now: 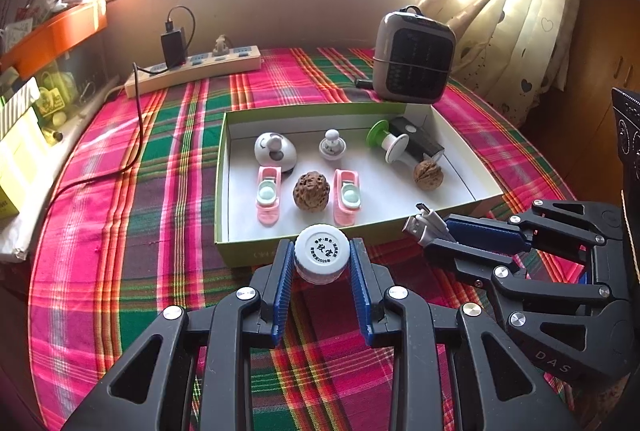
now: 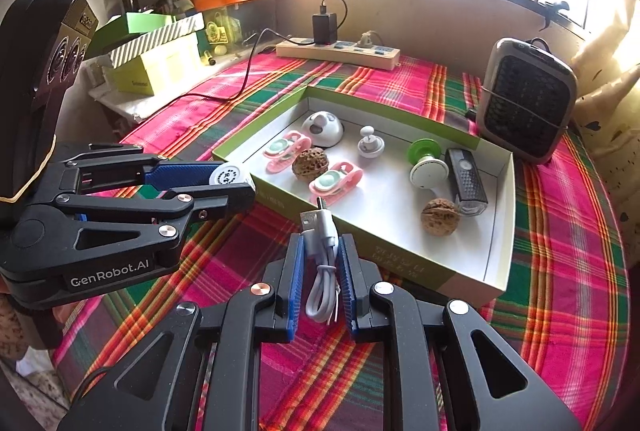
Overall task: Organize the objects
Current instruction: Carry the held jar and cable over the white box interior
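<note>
**Both grippers loaded beside the open box**

Seen from the left wrist, the left gripper has its jaws closed on a small white bottle, cap up, held just outside the near wall of the shallow box on the plaid tabletop. Inside the box lie two pink clips, two walnuts, a green-and-white plunger piece and a black lamp. To the right, the right gripper clamps a folded white USB cable.

Seen from the right wrist, the right gripper holds the cable between its blue pads, plugs pointing toward the box. The left gripper at left pinches the bottle beside the box's near-left corner. A small heater stands beyond the box.
</note>
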`<state>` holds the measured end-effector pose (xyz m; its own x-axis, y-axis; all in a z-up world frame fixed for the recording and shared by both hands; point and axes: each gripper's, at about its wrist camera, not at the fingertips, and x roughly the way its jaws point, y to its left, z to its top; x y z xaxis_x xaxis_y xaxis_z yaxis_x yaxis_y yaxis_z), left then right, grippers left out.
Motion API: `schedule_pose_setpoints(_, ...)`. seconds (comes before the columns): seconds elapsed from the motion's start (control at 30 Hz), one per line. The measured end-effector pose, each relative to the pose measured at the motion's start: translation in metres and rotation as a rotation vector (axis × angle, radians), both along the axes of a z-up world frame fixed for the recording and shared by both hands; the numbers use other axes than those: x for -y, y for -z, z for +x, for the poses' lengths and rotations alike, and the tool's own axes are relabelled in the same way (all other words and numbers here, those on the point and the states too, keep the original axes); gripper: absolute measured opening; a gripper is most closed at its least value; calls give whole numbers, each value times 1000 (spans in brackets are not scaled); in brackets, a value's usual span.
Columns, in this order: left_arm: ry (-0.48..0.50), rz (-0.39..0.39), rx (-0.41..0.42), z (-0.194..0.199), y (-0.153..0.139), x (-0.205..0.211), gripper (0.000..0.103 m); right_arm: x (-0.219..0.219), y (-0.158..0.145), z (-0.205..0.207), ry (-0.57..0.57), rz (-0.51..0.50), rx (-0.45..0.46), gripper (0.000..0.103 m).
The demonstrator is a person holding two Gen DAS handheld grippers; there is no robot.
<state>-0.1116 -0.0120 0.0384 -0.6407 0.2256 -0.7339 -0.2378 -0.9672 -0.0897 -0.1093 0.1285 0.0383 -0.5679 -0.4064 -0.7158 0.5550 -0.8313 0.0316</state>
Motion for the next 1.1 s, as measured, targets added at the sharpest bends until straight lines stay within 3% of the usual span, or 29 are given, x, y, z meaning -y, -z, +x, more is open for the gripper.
schedule_pose_setpoints(1.1, 60, 2, -14, -64, -13, -16, 26, -22, -10, -56, 111, 9, 17, 18)
